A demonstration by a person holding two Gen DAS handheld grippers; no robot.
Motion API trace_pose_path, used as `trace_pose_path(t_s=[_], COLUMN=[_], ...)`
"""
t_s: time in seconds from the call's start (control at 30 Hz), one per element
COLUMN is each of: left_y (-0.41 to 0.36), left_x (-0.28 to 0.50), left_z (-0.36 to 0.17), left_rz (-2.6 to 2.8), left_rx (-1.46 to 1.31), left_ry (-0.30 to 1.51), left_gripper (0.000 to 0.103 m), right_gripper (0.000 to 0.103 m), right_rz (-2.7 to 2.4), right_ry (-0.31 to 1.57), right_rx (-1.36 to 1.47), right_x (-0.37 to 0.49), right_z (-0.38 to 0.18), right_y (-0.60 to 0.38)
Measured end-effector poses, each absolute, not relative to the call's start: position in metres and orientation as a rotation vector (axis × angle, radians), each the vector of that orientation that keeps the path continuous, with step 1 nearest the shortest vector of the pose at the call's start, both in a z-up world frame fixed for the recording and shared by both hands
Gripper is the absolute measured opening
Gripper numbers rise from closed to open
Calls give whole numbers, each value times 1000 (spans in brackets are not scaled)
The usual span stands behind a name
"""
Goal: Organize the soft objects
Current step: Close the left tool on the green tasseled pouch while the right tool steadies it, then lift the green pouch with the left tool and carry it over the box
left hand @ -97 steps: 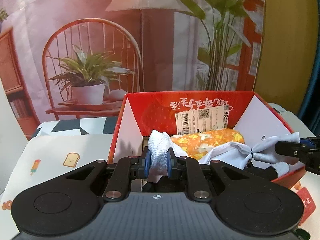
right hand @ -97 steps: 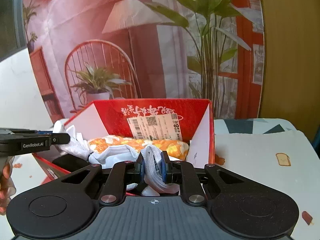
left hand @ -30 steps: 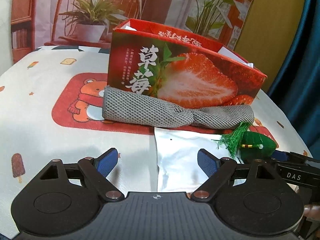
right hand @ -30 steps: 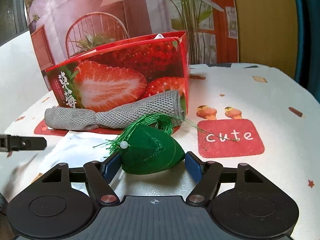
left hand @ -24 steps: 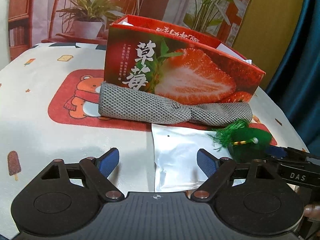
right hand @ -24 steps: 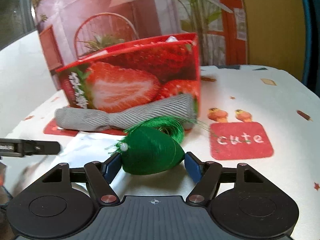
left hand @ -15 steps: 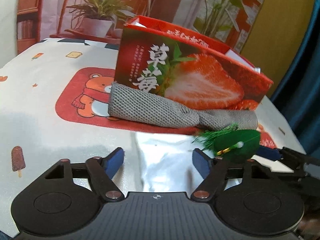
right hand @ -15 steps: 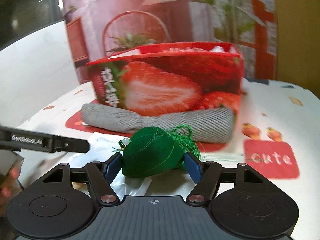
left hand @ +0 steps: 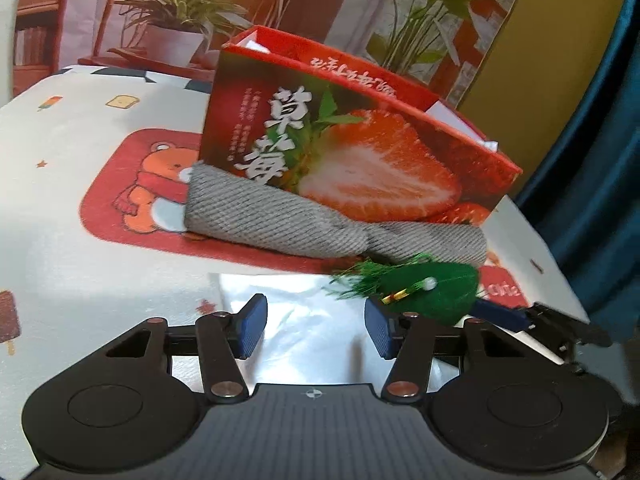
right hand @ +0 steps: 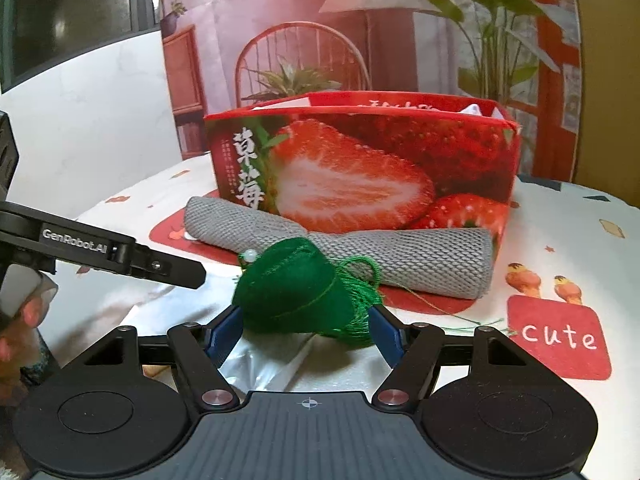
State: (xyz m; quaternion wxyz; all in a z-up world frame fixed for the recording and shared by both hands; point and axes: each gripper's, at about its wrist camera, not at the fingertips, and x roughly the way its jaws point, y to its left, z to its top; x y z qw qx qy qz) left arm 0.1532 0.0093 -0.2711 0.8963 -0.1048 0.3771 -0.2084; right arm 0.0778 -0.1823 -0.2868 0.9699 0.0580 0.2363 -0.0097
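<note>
A red strawberry box (right hand: 360, 172) fills mid-frame, a grey knit roll (right hand: 340, 252) along its base. Low centre, the right gripper (right hand: 304, 330) clasps a green tasselled pouch (right hand: 292, 300); the left gripper (left hand: 316, 330), jaws just narrowing, straddles a silver bag (left hand: 304, 320), unclamped

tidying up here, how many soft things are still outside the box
3. A grey cloth lies against the box front. A white pouch lies on the table, under the left hand-held gripper. A green sachet sits in the right hand-held gripper. The box may hide others.
</note>
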Motion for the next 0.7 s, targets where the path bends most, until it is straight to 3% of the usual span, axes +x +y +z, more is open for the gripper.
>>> trace_pose_path(t_s=[0.7], left_y=[-41], left_x=[184], left_z=[-278], left_rz=[-648], left_rx=[-402], left_ry=[869], left_gripper=[56], right_gripper=[56], right_rz=[-5], right_ry=[496], right_rx=[99], right_x=[87], right_z=[-299], right_y=[-181])
